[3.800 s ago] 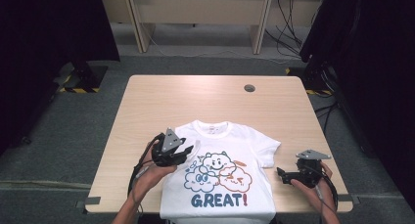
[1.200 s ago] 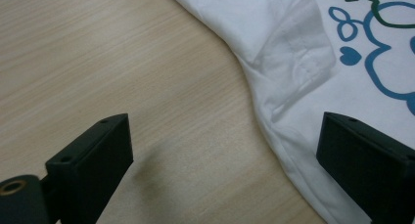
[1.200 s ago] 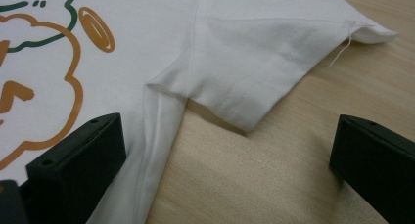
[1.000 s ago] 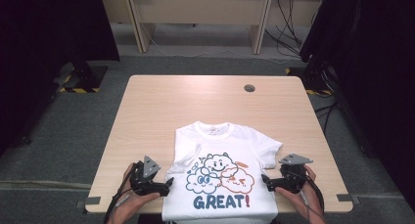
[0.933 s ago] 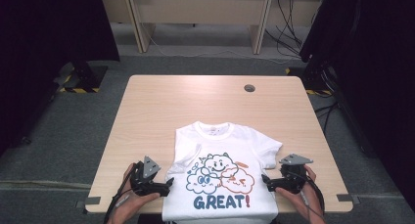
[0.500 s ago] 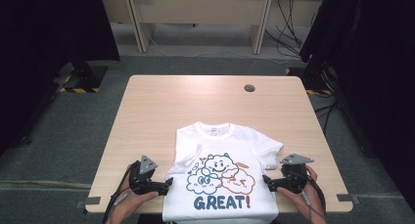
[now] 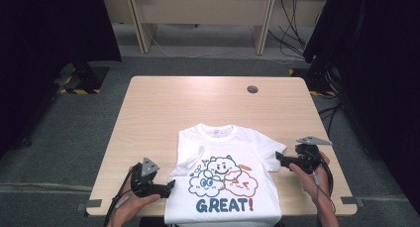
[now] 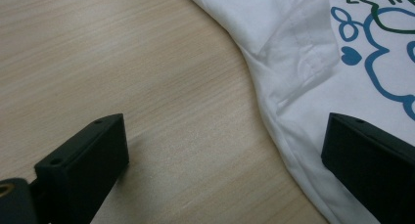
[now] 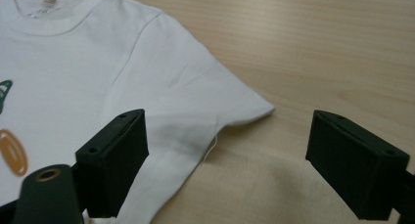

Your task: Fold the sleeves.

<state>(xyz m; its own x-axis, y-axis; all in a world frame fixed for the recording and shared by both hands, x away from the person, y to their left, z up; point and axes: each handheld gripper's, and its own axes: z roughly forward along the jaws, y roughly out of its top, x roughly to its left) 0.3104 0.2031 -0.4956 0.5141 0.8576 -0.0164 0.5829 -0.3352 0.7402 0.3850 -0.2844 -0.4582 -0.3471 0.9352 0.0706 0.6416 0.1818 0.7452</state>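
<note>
A white T-shirt (image 7: 224,143) with a cloud cartoon and the word GREAT lies flat, front up, on the near half of the wooden table (image 7: 198,103). My left gripper (image 7: 168,186) rests at the shirt's lower left edge. In the left gripper view it (image 8: 227,136) stands open, the hem side of the shirt (image 8: 303,48) running between the jaws. My right gripper (image 7: 278,158) is at the shirt's right sleeve. Its jaws (image 9: 225,136) have just been closing a little but stand open, with the sleeve (image 9: 215,97) edge between them, unpressed.
A round cable hole (image 7: 252,89) sits in the table's far right part. The far half of the tabletop is bare wood. Desks with hanging cables (image 7: 292,19) stand behind, and dark curtains flank both sides. The shirt's hem hangs at the near table edge.
My right gripper has moved away from the near edge, up along the shirt's right side to the sleeve. The left gripper and the shirt have stayed put.
</note>
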